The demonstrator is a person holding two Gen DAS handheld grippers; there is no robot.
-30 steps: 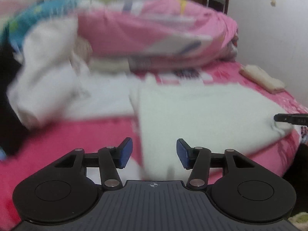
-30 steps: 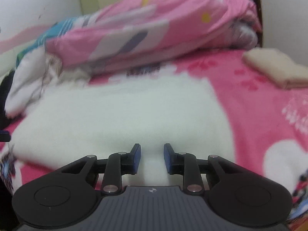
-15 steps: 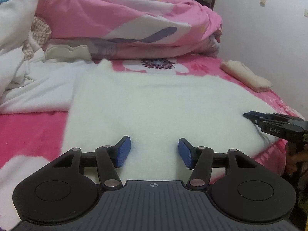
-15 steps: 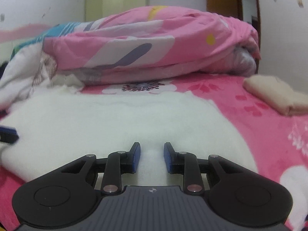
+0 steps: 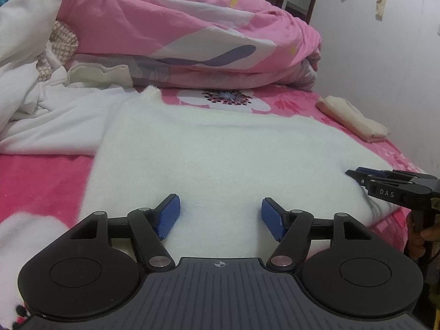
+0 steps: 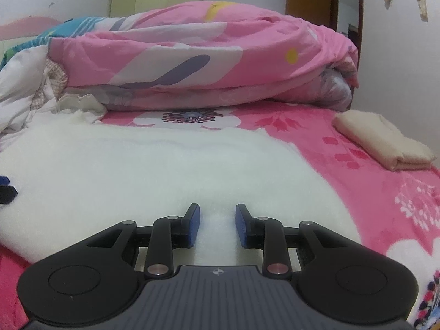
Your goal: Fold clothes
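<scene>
A fluffy white garment (image 5: 220, 151) lies spread flat on the pink bed, also filling the right wrist view (image 6: 165, 170). My left gripper (image 5: 220, 214) hovers open over its near edge, with nothing between the blue pads. My right gripper (image 6: 217, 220) is shut on a ridge of the garment's near edge, the pads held a little apart by the thick pile. From the left wrist view, the right gripper (image 5: 354, 172) sits at the garment's right corner. A blue tip of the left gripper (image 6: 5, 189) shows at the far left edge.
A rolled pink patterned duvet (image 5: 178, 35) runs across the back of the bed. Crumpled white clothes (image 5: 41, 115) are heaped at the left. A folded cream cloth (image 6: 385, 143) rests by the right wall. Pink floral blanket (image 5: 35, 181) covers the bed.
The left gripper has swung right, from the heap of clothes to the white garment's near edge, staying open. The right gripper has kept its hold and barely moved.
</scene>
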